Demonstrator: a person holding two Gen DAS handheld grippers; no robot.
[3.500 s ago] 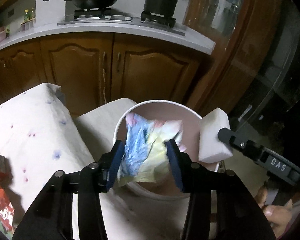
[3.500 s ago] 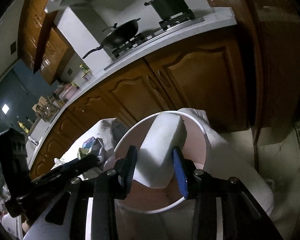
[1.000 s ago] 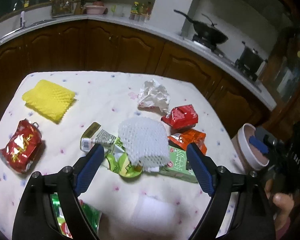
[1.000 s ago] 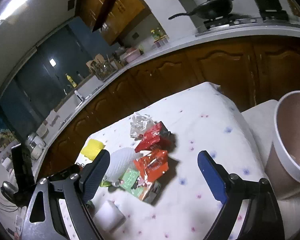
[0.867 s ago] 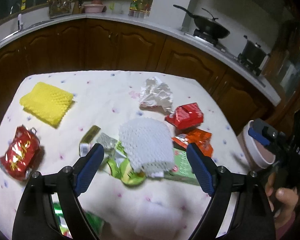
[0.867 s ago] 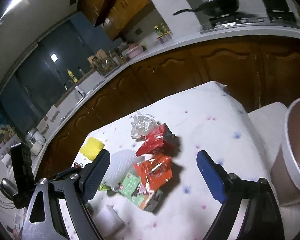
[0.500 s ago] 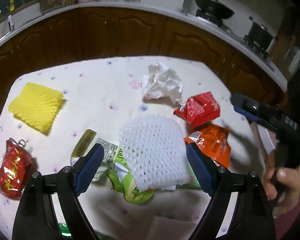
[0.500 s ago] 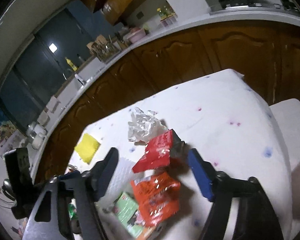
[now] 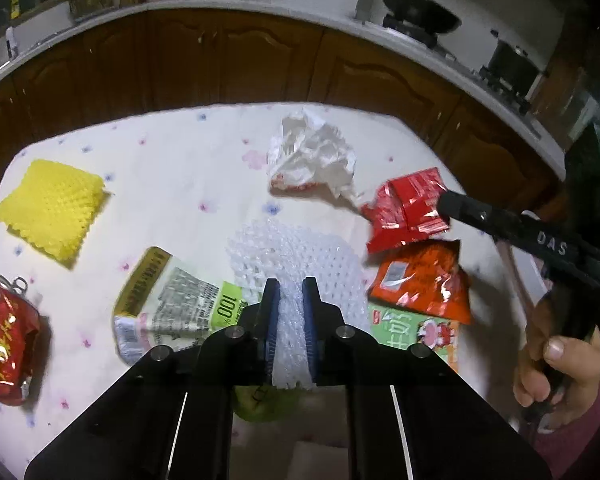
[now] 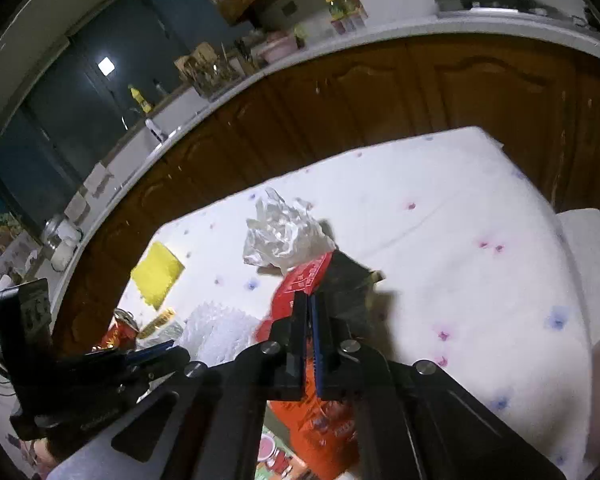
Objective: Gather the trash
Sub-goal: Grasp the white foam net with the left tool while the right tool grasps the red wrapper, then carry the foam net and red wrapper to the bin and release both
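Observation:
My left gripper is shut on a white foam net lying mid-table. My right gripper is shut on a red foil wrapper; in the left wrist view the same wrapper sits at the tip of the right gripper's arm. Other trash lies on the white cloth: a crumpled white wrapper, an orange packet, a green carton, a yellow foam net, a red can, a printed packet.
The table's right edge drops off to a white cushioned seat. Dark wood cabinets and a counter with a wok run behind the table. A hand holds the right gripper at the right.
Both grippers came from the bin to the table, open. Since half a second ago the left has shut on the white foam net and the right on the red wrapper.

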